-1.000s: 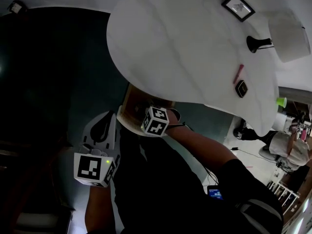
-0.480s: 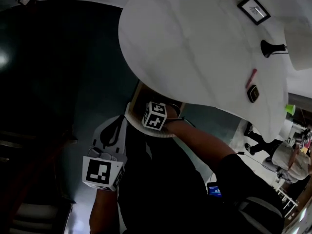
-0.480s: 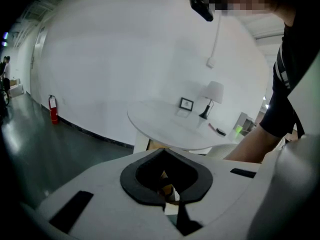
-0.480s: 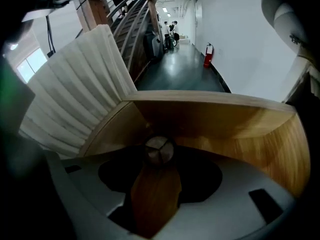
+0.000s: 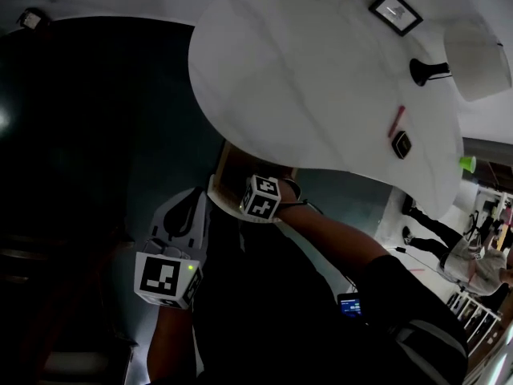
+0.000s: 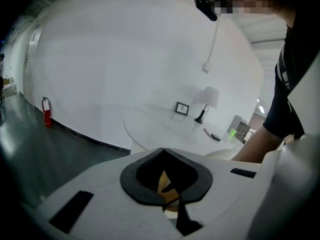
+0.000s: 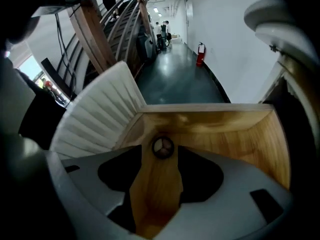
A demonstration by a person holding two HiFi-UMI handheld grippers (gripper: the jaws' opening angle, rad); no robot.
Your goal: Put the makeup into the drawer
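The right gripper (image 7: 161,142) is holding its jaws apart around a small round black makeup case (image 7: 162,147) lying in the partly hidden pale-wood drawer (image 7: 235,134), while the left gripper (image 6: 163,151) is keeping its jaws closed tip to tip.

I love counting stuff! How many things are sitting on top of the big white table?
4. A picture frame at the far edge, a lamp near it, a pink stick closer in, and a small dark case right beside the stick. None seem hidden.

A framed picture (image 5: 393,10) and a lamp (image 5: 477,58) stand on the white table (image 5: 304,79); a red fire extinguisher (image 7: 200,54) by the wall
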